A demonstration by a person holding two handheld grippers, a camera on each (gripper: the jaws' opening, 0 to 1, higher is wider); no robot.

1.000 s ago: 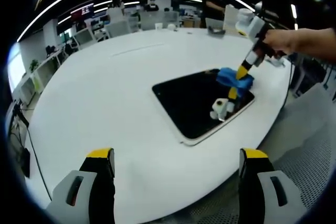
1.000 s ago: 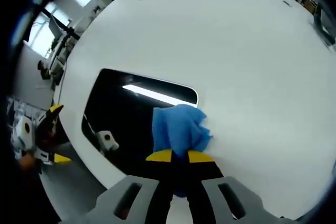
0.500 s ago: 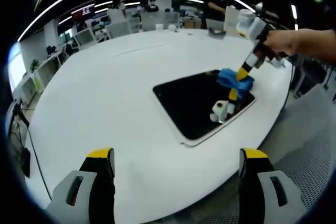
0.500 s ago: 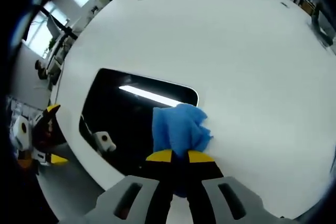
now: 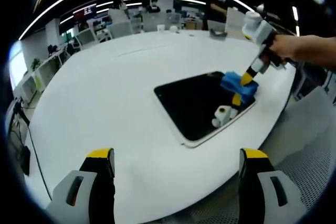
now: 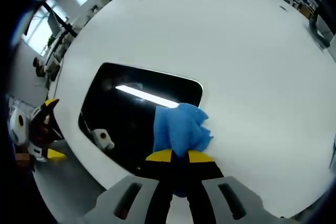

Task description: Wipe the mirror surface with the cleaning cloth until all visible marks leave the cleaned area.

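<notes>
The mirror [image 5: 191, 103] is a dark rectangular pane with a white frame, lying flat on the white table [image 5: 105, 93]. In the left gripper view, my right gripper [image 5: 247, 77], held by a hand [image 5: 302, 48], presses the blue cleaning cloth [image 5: 235, 83] onto the mirror's far right corner. In the right gripper view, the right gripper [image 6: 179, 156] is shut on the cloth [image 6: 181, 129], which rests at the edge of the mirror [image 6: 126, 111]. The glass reflects a ceiling light strip and the gripper. My left gripper [image 5: 177, 153] hovers open near the table's front edge, and appears again as the left gripper [image 6: 42, 135].
The table's rounded front edge [image 5: 210, 192] runs just beyond the mirror, with grey floor [image 5: 310, 161] past it. Small objects [image 5: 216, 32] sit at the table's far side. Office desks, monitors and a standing person [image 5: 220, 3] fill the background.
The right gripper has slid the cloth a little toward the mirror's right edge. The left gripper has stayed put, open.
</notes>
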